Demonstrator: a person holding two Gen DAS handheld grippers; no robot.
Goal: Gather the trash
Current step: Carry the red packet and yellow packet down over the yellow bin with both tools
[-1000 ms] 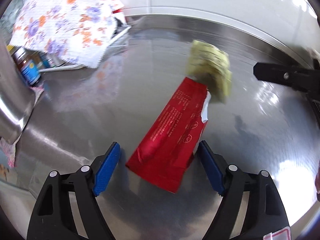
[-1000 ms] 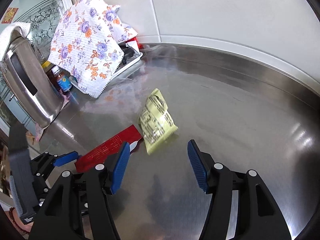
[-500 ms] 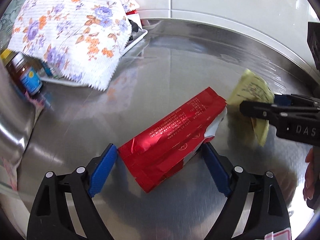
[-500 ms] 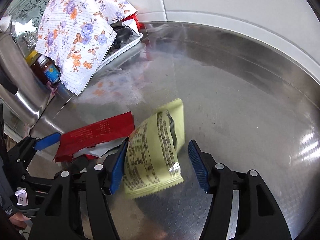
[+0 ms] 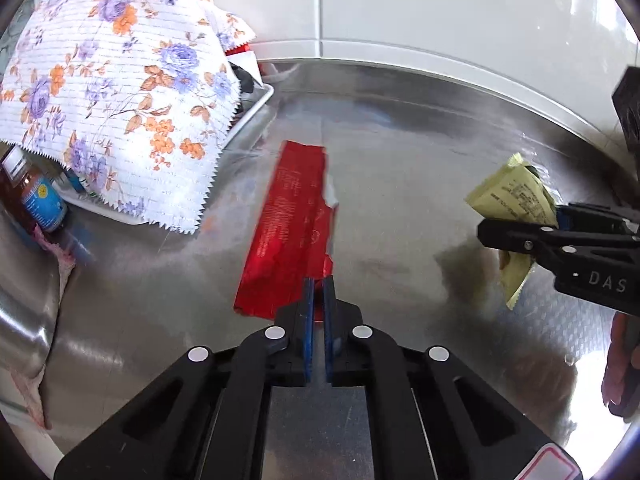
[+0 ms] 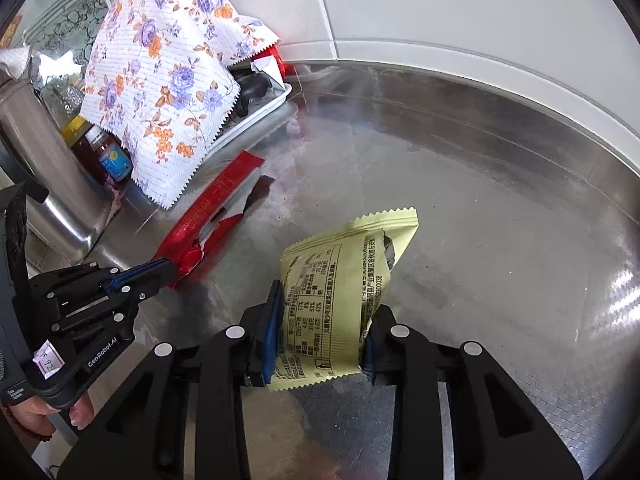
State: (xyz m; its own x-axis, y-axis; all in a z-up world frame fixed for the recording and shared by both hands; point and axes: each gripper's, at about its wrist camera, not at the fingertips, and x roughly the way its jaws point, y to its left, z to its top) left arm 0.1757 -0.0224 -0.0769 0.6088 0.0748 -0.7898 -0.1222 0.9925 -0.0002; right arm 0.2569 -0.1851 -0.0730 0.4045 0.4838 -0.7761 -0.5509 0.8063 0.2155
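Note:
A long red wrapper [image 5: 288, 224] lies on the steel counter [image 5: 400, 168], its near end pinched between the blue pads of my left gripper [image 5: 316, 284], which is shut on it. In the right wrist view the same red wrapper [image 6: 216, 208] runs from the left gripper [image 6: 160, 266] towards the tray. A pale yellow snack wrapper [image 6: 340, 264] stands crumpled between the pads of my right gripper [image 6: 328, 300], whose jaws are closing and press on both its sides. From the left wrist view the yellow wrapper [image 5: 512, 200] sits at the right, in that gripper.
A floral cloth [image 5: 120, 80] drapes over a white tray [image 5: 256, 108] of items at the back left. A brown bottle [image 5: 40, 204] and a steel kettle [image 6: 40, 168] stand left of it. A white wall rim [image 5: 440, 60] bounds the counter behind. A person's hand [image 6: 76, 412] holds the left gripper.
Both grippers went from open around their wrappers to closed on them. The red wrapper now points away from the left gripper, and the yellow one is squeezed upright.

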